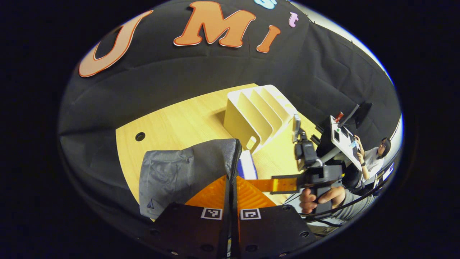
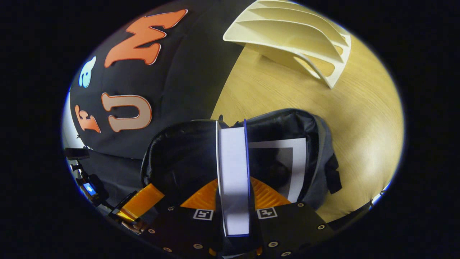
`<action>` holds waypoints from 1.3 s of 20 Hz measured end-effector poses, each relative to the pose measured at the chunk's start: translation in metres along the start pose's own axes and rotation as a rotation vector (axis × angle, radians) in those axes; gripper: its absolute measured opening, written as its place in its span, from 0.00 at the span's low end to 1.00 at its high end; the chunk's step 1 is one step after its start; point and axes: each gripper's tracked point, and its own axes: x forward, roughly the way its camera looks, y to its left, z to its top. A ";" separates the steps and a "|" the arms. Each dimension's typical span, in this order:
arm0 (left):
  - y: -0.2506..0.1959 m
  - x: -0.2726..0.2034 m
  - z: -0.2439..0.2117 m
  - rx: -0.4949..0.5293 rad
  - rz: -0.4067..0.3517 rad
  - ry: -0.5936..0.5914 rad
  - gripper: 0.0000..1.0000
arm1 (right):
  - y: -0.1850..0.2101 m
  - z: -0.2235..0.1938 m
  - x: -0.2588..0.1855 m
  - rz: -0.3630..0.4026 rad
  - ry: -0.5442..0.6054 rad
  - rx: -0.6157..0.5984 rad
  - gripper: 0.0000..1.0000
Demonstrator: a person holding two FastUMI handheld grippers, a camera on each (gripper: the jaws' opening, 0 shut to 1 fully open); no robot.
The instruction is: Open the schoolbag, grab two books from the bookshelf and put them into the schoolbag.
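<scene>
The grey schoolbag (image 1: 179, 169) lies on the wooden table (image 1: 172, 122), its mouth held wide. My left gripper (image 1: 231, 178) is shut on the bag's zipped rim. In the right gripper view the bag (image 2: 323, 151) shows a dark lining, with one white-bordered book (image 2: 293, 162) lying inside. My right gripper (image 2: 233, 183) is shut on a second book (image 2: 233, 162) with blue covers, held spine-up over the opening. That book (image 1: 247, 163) and the right gripper (image 1: 273, 184) also show past the bag's rim. The cream bookshelf (image 1: 258, 115) (image 2: 294, 39) stands behind with bare slots.
A hand (image 1: 323, 199) holds the right gripper. A person (image 1: 373, 158) sits at a white desk (image 1: 345, 140) beyond the table's right side. A cable hole (image 1: 140, 136) marks the table's far left. The left gripper (image 2: 142, 201) pinches the bag's left rim.
</scene>
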 end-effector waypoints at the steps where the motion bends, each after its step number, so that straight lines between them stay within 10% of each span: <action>1: -0.001 0.001 -0.001 0.010 -0.003 0.001 0.04 | -0.001 -0.001 0.004 0.009 -0.002 0.014 0.29; 7: 0.000 0.013 -0.002 -0.062 0.005 -0.018 0.04 | -0.013 -0.005 0.009 -0.054 0.026 -0.060 0.36; 10: -0.002 0.023 -0.001 -0.072 0.053 -0.023 0.05 | -0.029 -0.001 -0.005 -0.138 0.073 -0.201 0.57; 11: -0.003 0.025 -0.002 -0.081 0.075 -0.025 0.05 | -0.034 0.003 -0.012 -0.159 0.094 -0.240 0.47; 14: -0.006 0.033 -0.007 -0.127 0.133 -0.026 0.04 | -0.036 0.019 -0.031 -0.167 0.145 -0.332 0.83; 19: -0.017 0.036 -0.022 -0.223 0.229 -0.039 0.10 | -0.043 0.067 -0.075 -0.162 0.142 -0.448 0.94; 26: -0.069 0.038 -0.018 -0.235 0.300 -0.100 0.65 | -0.045 0.147 -0.140 -0.166 0.062 -0.606 0.98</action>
